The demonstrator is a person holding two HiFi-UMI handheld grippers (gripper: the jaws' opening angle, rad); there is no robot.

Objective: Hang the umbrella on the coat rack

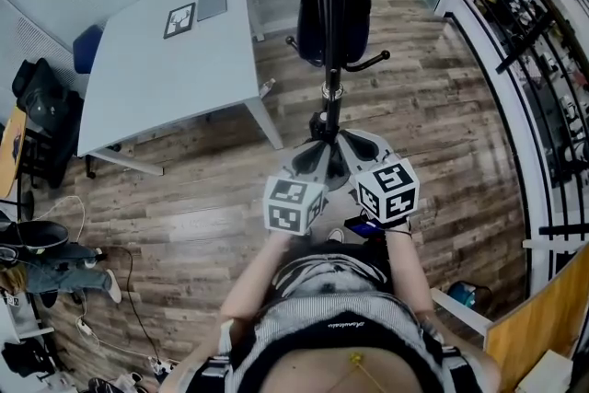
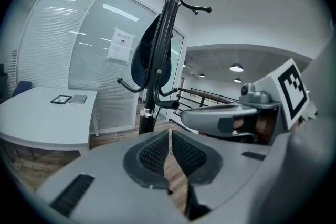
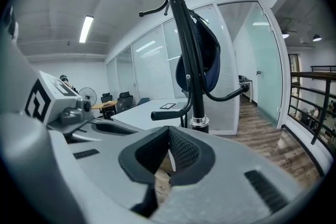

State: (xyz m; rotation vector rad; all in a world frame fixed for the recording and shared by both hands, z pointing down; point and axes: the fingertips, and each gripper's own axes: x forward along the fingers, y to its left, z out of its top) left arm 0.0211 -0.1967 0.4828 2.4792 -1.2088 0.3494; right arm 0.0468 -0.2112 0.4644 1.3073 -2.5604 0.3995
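1. Umbrella (image 1: 333, 9) hangs folded on the coat rack (image 1: 331, 92), far ahead, right of the desk (image 1: 166, 69).
2. Left tongs (image 2: 169, 134) clenched, empty. Right tongs (image 3: 168, 131) clenched too, nothing in 'em.
3. Risk: both sit near the pole. A bump could rock the rack & shake the umbrella loose.
4. Can't tell which hook bears it; rack base hidden behind the tongs.

In the head view the rack (image 1: 324, 60) runs off the upper edge, and the left gripper (image 1: 311, 161) and right gripper (image 1: 357, 152) cover its foot at centre. The umbrella (image 1: 354, 14) sits partly behind the pole. Two flat items (image 1: 179, 20) at upper left are too small to tell. In the left gripper view, the print on the paper (image 2: 122, 44) at upper left is unreadable.
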